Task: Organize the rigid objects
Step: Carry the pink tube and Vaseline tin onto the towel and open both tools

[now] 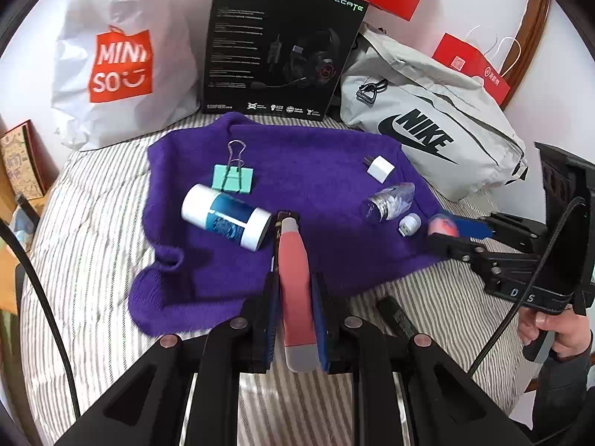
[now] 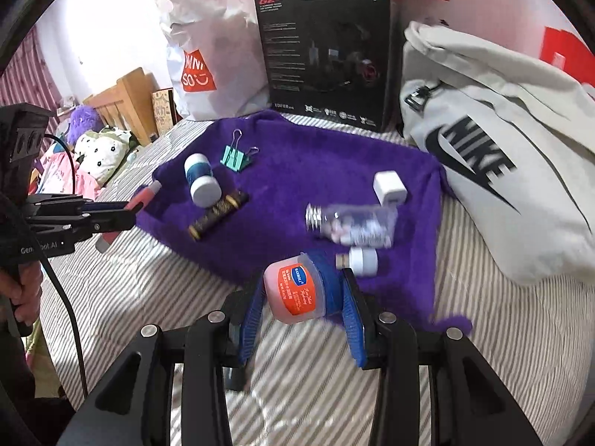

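My left gripper [image 1: 293, 290] is shut on a pink pen-shaped tool [image 1: 295, 278] with a grey end, held over the near edge of the purple cloth [image 1: 316, 186]; it shows in the right wrist view too [image 2: 143, 195]. My right gripper [image 2: 303, 297] is shut on a small pink jar [image 2: 293, 291] with a blue lid, at the cloth's right front edge [image 1: 442, 225]. On the cloth lie a white-and-blue bottle [image 1: 227, 215], a teal binder clip [image 1: 233, 176], a white charger [image 1: 380, 166], a clear bottle [image 1: 388, 200], a small white cap-like item [image 1: 409, 223] and a dark tube [image 2: 217, 213].
The cloth lies on a striped bed [image 1: 93, 223]. At the back stand a white Miniso bag [image 1: 122, 59], a black headset box [image 1: 282, 48] and a grey Nike bag [image 1: 438, 126]. Red bags [image 1: 472, 67] are behind. Pillows and a wooden headboard [image 2: 119, 104] are far left.
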Action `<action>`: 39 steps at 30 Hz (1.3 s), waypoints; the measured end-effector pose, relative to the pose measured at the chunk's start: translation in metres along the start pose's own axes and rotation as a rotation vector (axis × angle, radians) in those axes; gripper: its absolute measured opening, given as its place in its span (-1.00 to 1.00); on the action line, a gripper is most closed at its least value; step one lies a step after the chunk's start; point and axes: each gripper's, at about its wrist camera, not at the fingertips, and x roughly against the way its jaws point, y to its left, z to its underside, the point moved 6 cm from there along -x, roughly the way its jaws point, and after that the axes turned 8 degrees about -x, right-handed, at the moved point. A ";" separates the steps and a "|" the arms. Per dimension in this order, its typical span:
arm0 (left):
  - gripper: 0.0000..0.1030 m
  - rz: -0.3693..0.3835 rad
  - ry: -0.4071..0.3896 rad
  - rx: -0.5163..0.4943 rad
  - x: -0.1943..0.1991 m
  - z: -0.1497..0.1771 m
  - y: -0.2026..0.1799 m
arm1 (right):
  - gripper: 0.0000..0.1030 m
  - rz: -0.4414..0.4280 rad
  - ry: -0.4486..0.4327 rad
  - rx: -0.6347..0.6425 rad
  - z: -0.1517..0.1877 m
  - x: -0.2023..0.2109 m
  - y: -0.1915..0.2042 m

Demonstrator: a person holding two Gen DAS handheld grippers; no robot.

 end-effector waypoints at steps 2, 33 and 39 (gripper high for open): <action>-0.67 0.007 0.003 0.000 -0.006 -0.005 -0.001 | -0.23 -0.016 0.011 -0.001 -0.006 -0.008 0.002; -0.67 0.030 0.047 -0.009 -0.036 -0.019 0.002 | -0.24 -0.001 0.176 0.074 -0.006 -0.080 0.006; -0.67 0.034 0.053 -0.015 -0.038 -0.021 -0.001 | -0.24 0.003 0.187 0.084 -0.006 -0.082 0.008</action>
